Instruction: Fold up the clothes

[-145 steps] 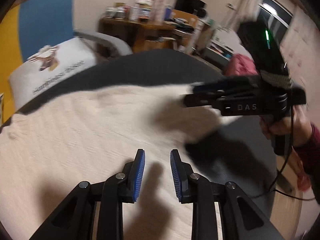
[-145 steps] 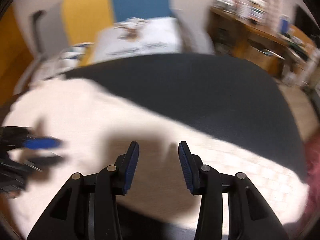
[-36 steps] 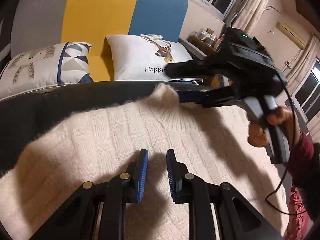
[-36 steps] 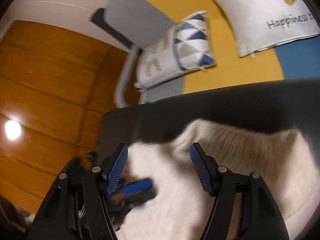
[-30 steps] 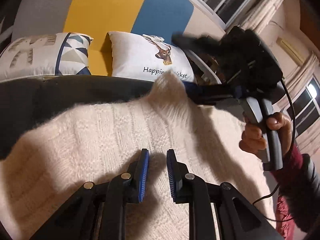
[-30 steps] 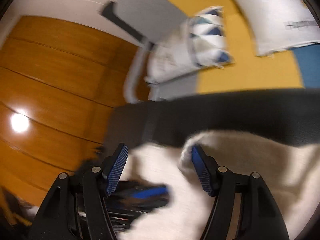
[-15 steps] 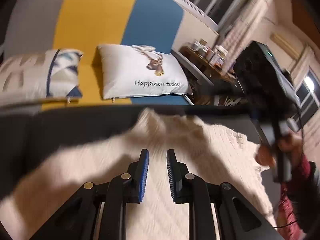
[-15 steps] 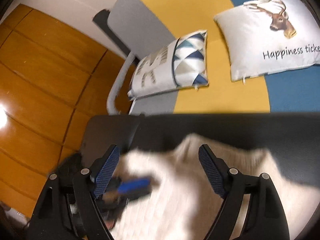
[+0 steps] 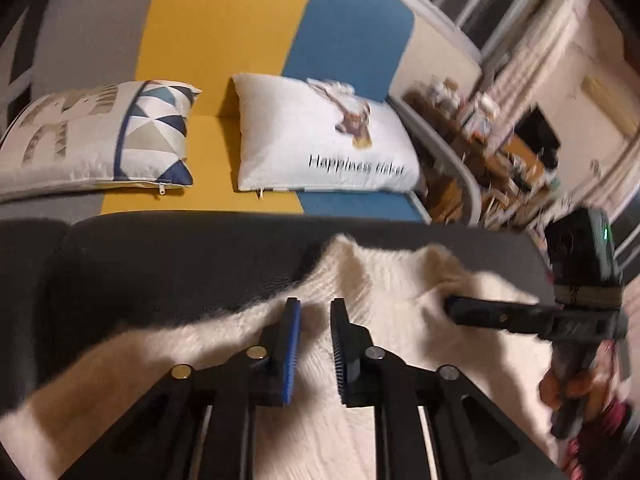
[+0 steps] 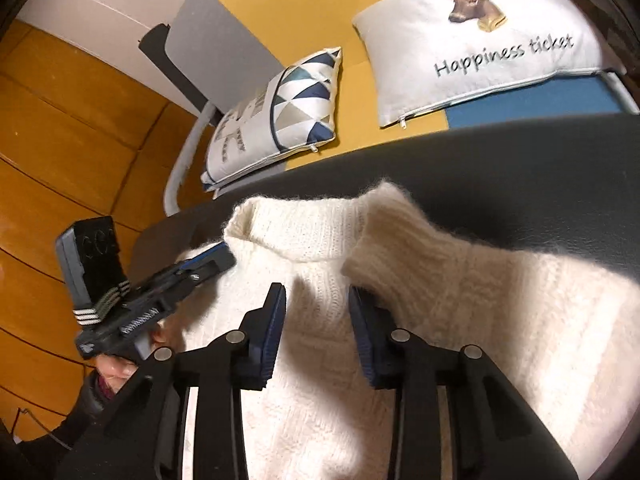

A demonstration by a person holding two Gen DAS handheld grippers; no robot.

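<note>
A cream knit sweater (image 10: 460, 320) lies on a dark grey surface (image 10: 520, 168), collar toward the sofa. A ribbed sleeve cuff (image 10: 384, 236) is folded in beside the collar. The sweater also shows in the left wrist view (image 9: 380, 280). My right gripper (image 10: 316, 324) is open and empty, low over the sweater below the collar. My left gripper (image 9: 316, 344) has a narrow gap between its pads, holds nothing, and hovers over the sweater's left edge. Each gripper shows in the other's view: the right one (image 9: 452, 304) at the cuff, the left one (image 10: 218, 258) at the collar's left.
A sofa with yellow and blue panels (image 9: 224, 40) stands behind the surface with two pillows, a triangle-patterned one (image 9: 100, 136) and a white deer one (image 9: 324, 140). A cluttered wooden desk (image 9: 500, 152) is at the far right. Wooden floor (image 10: 60, 152) lies left.
The right gripper has come down from the lifted sleeve end and now sits low over the sweater with the cuff laid beside the collar. Its jaws have narrowed. The left gripper stayed over the left edge.
</note>
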